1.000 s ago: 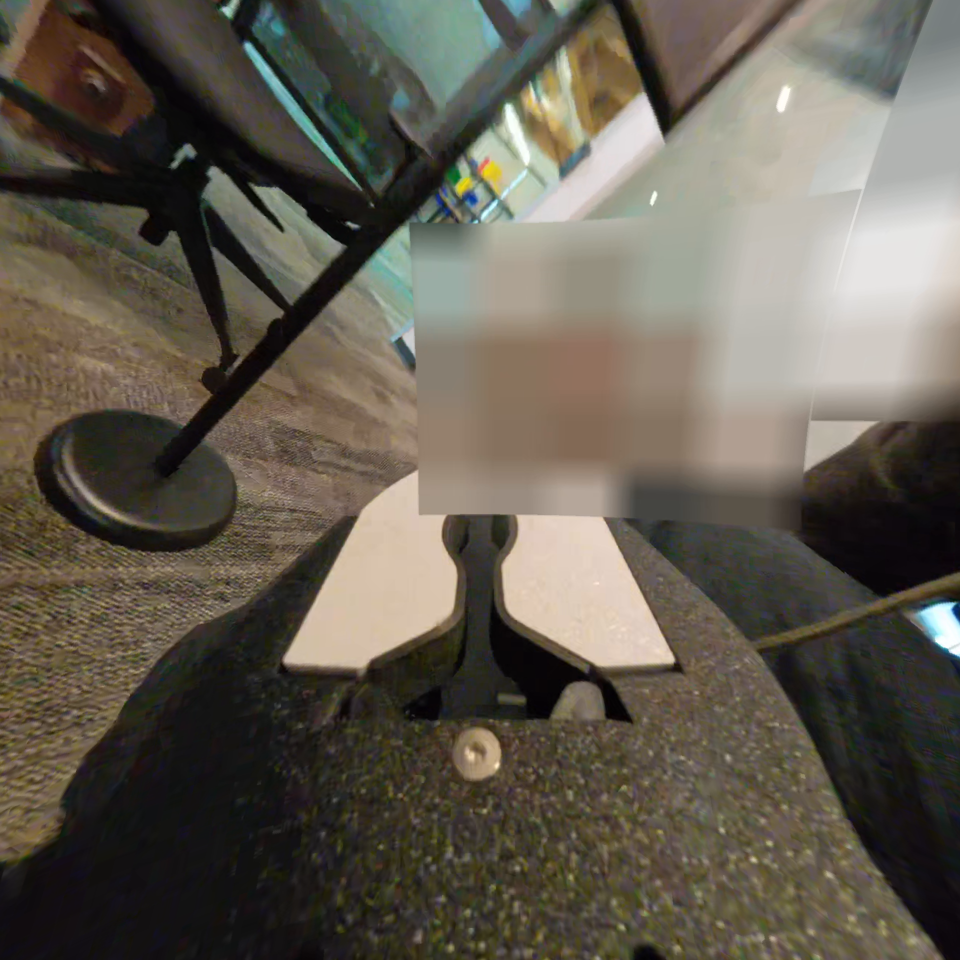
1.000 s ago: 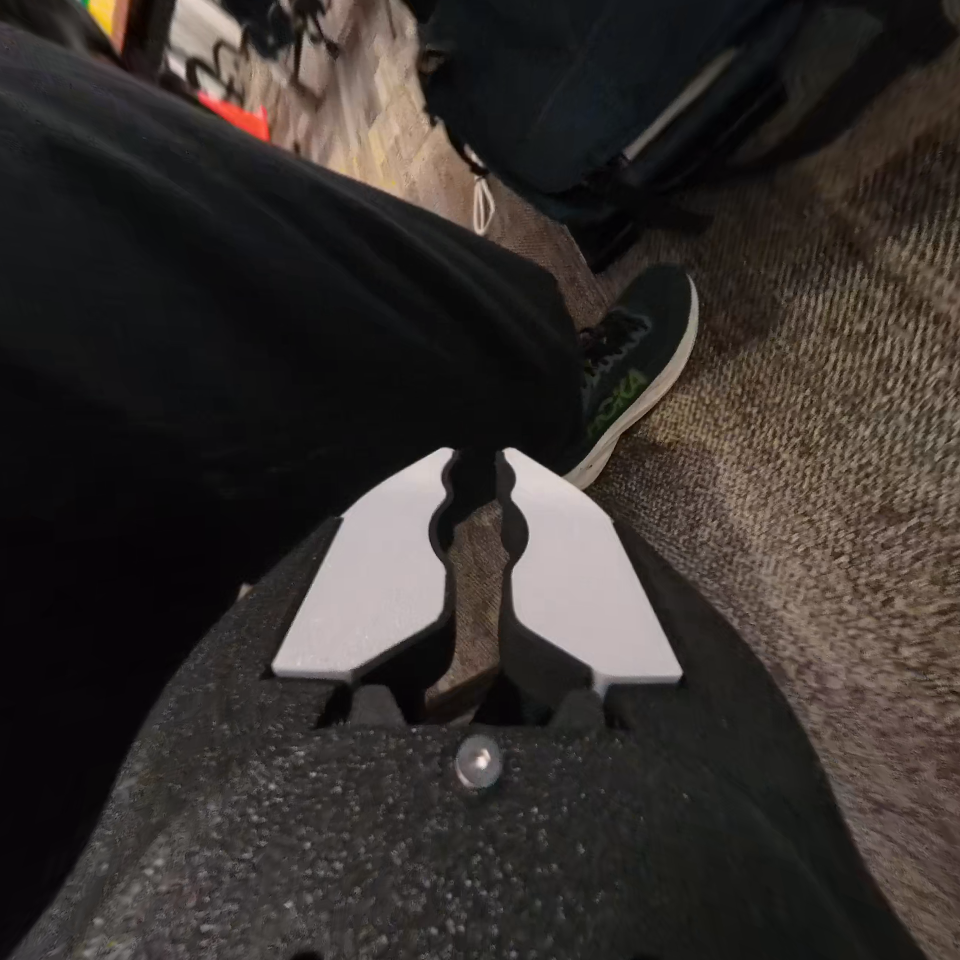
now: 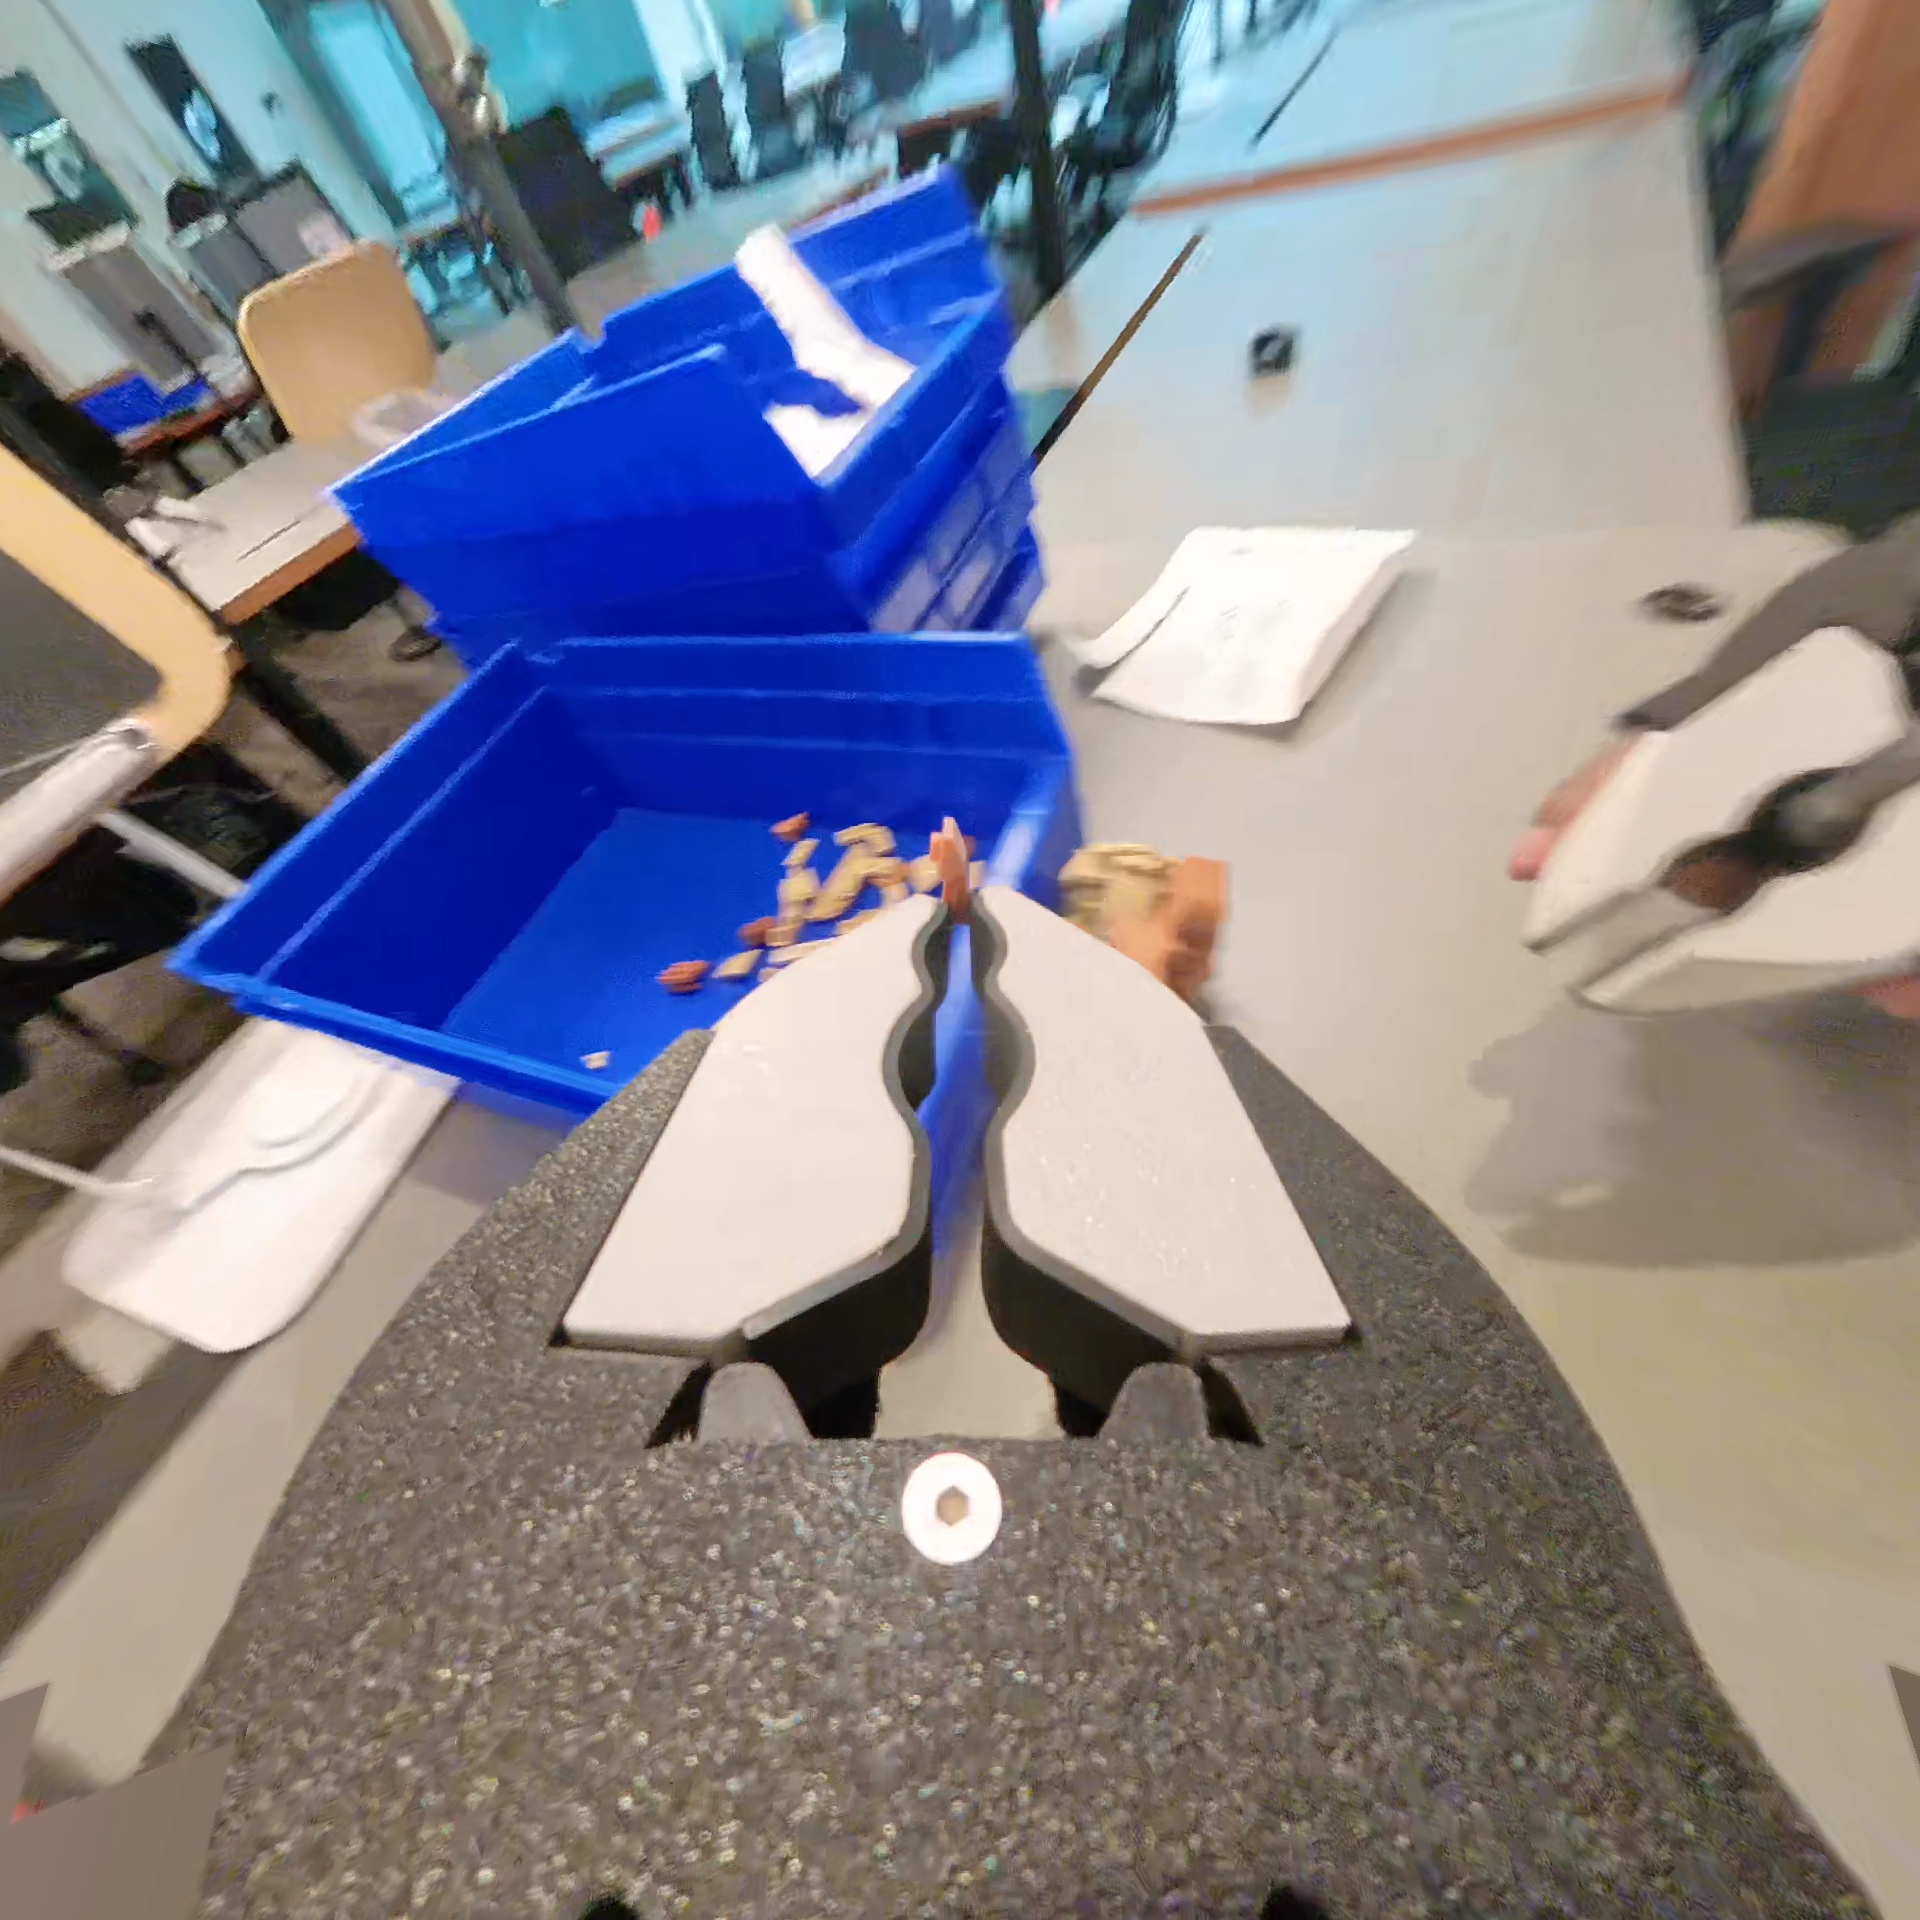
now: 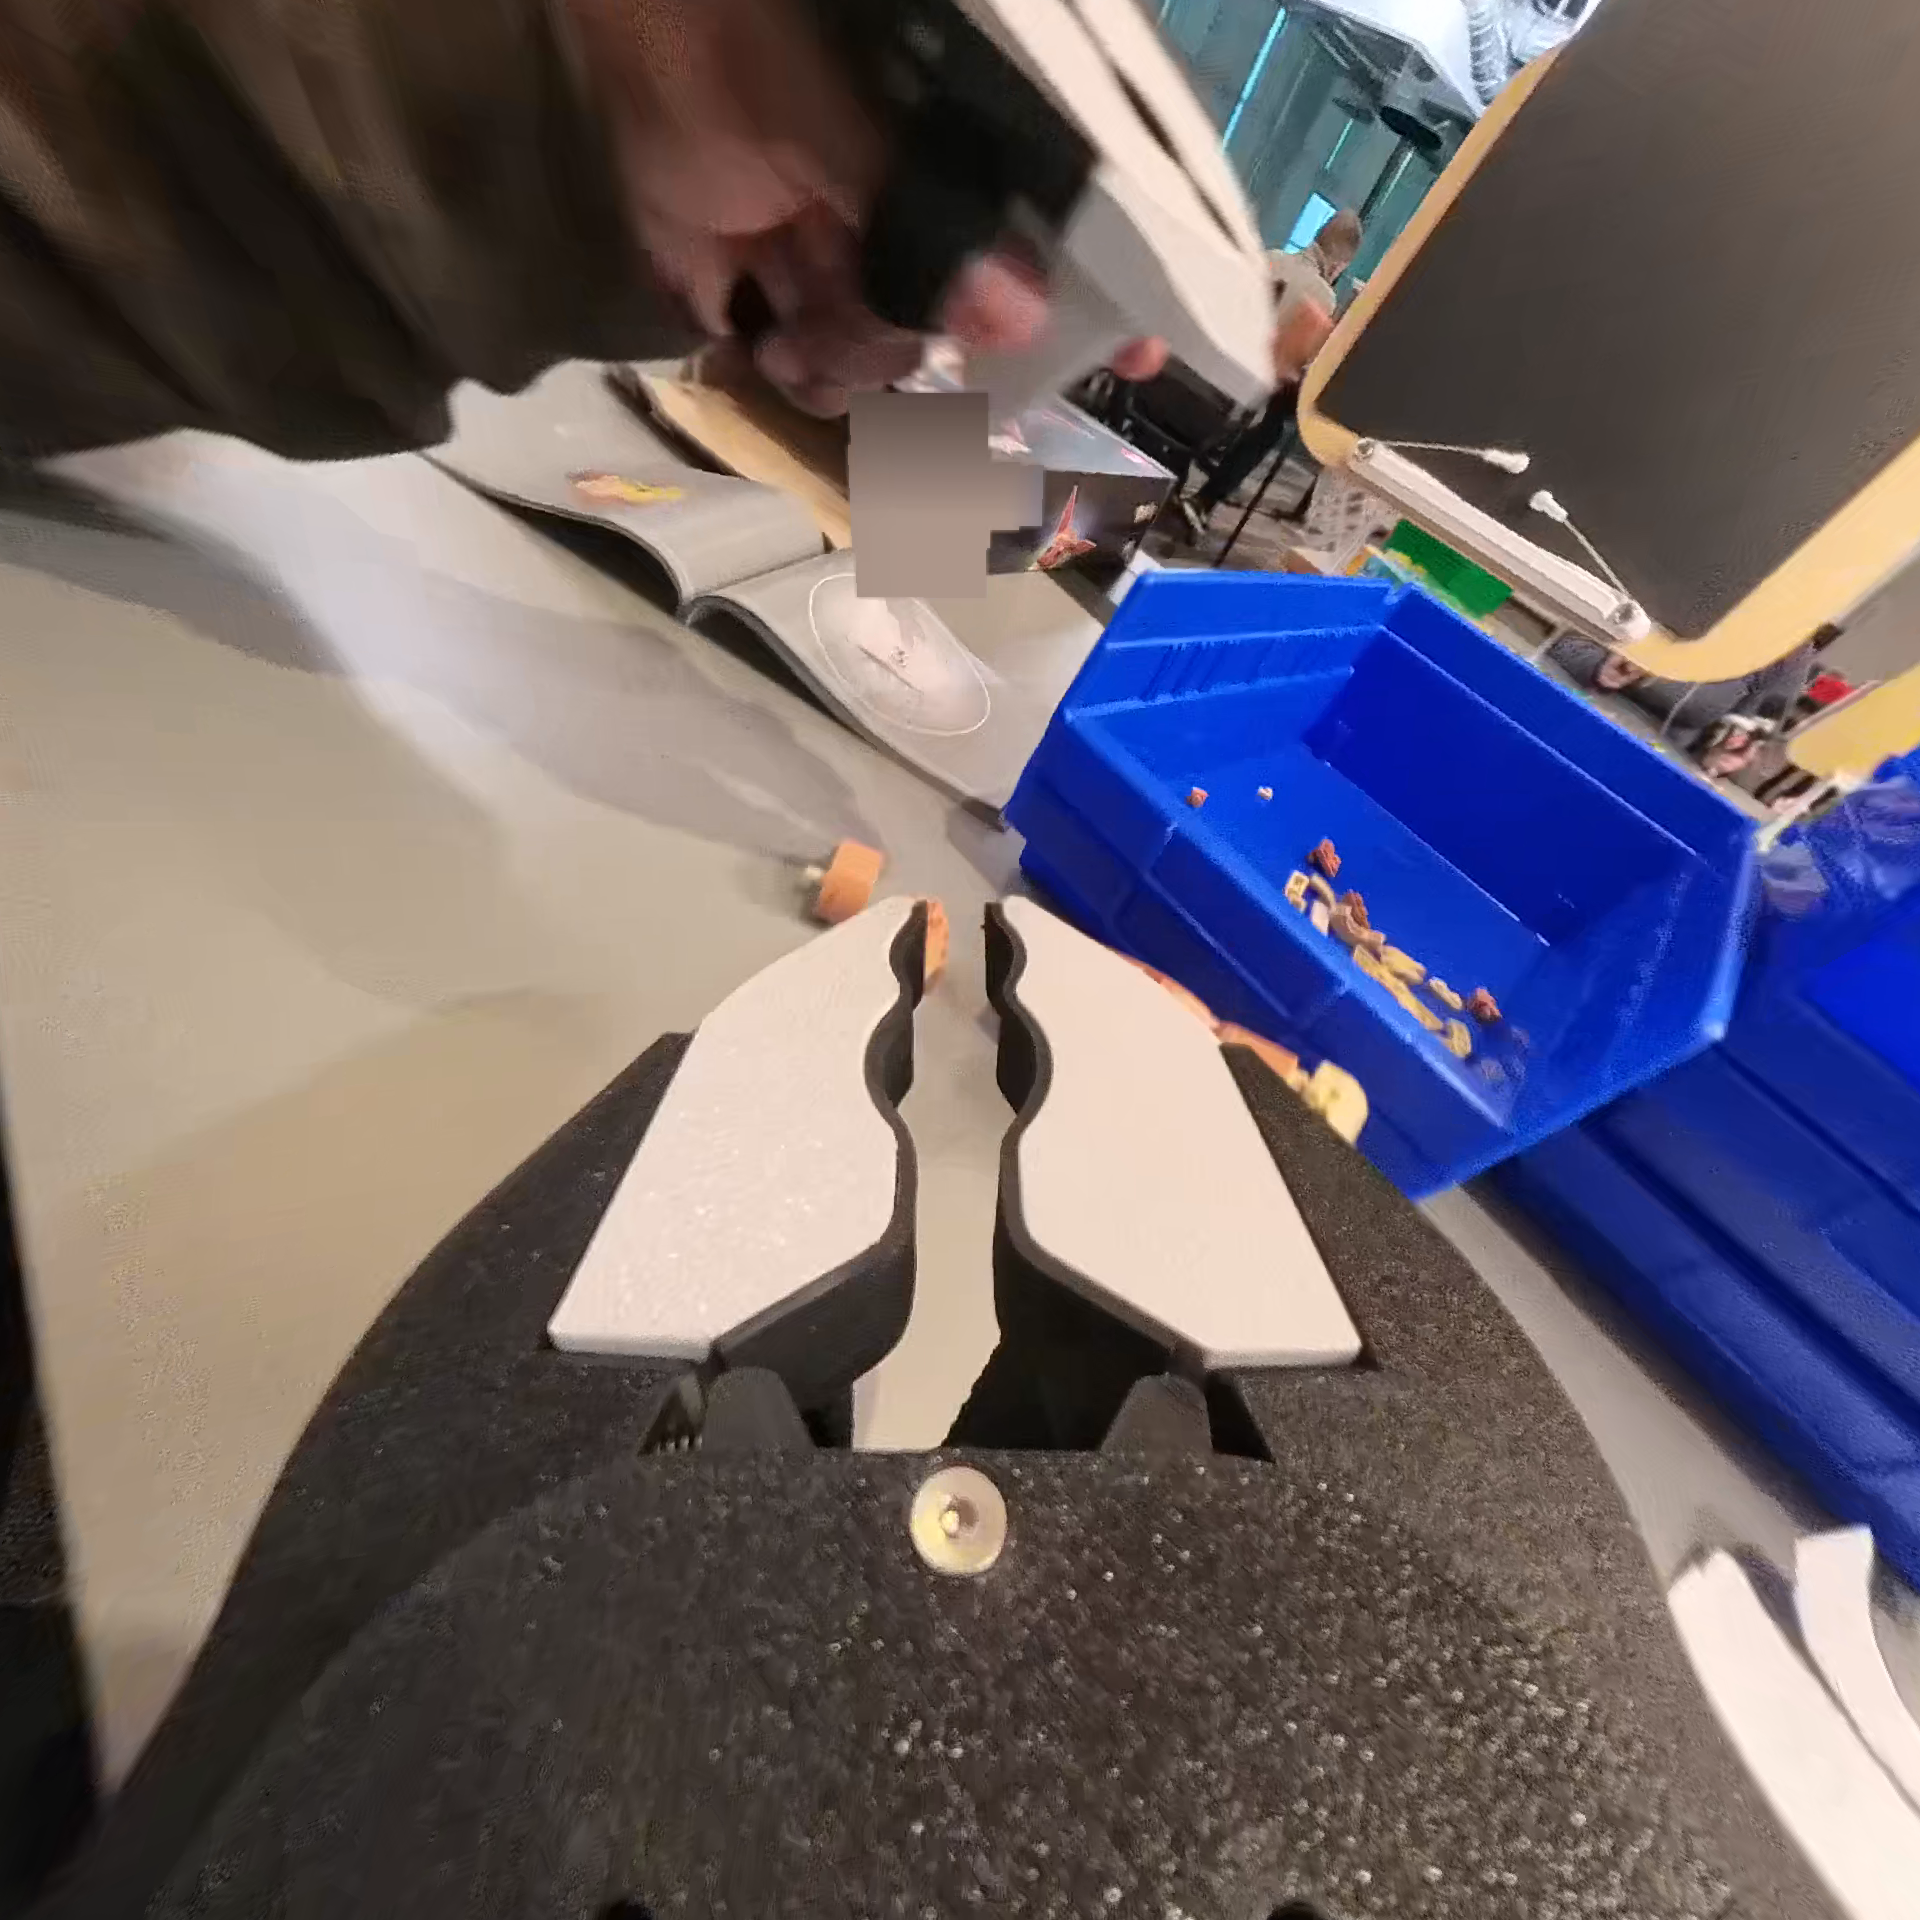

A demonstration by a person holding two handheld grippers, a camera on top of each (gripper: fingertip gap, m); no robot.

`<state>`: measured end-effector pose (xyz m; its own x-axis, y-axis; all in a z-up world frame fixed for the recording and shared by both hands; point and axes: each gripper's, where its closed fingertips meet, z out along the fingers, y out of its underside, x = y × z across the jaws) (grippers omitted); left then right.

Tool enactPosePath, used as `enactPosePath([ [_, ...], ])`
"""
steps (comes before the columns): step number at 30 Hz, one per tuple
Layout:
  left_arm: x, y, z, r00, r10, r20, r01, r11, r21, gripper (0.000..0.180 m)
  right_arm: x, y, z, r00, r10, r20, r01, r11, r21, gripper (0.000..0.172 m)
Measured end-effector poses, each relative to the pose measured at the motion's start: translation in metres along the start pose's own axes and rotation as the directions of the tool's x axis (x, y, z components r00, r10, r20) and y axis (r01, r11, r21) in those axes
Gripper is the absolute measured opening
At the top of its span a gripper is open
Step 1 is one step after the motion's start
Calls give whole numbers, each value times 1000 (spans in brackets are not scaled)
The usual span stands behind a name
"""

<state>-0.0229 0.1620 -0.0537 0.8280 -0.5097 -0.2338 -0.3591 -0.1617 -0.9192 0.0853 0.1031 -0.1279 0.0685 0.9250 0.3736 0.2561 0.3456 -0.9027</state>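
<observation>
Left gripper [image 3: 958, 914]: fingertips nearly together, pinching a thin orange piece [image 3: 951, 871] that sticks up past the tips, over the near right corner of the blue bin [image 3: 436, 831]. Loose tan and orange pieces [image 3: 821, 904] lie on the bin floor. A small heap of similar pieces [image 3: 1138, 904] sits on the grey table [image 3: 1351, 1299] just right of the bin.

Right gripper [image 4: 961, 925]: tips parted by a narrow gap, table visible between them. An orange piece [image 4: 935, 940] lies against the left pad only; not clamped. An orange cylinder [image 4: 847, 878] rests on the table beyond.
</observation>
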Motion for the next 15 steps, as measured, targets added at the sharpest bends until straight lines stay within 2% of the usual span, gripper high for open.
enactPosePath([
  [3,-52,2,37,995,15,100,-4,993,-115,4,8,-3,24,1000,11,19,-11,1000,-20,11],
  [7,-77,23,66,992,-74,107,95,974,-204,29,8,2,32,998,47,53,-44,998,-41,11],
  [9,-74,24,62,990,-97,99,112,980,-165,33,5,10,34,996,49,77,-43,997,-71,11],
  [12,-55,15,38,995,-66,69,67,998,-13,34,-1,27,38,991,24,129,-6,991,-136,11],
  [15,-9,30,19,994,37,-104,-32,998,56,30,-5,45,50,980,-23,196,63,978,-200,11],
])
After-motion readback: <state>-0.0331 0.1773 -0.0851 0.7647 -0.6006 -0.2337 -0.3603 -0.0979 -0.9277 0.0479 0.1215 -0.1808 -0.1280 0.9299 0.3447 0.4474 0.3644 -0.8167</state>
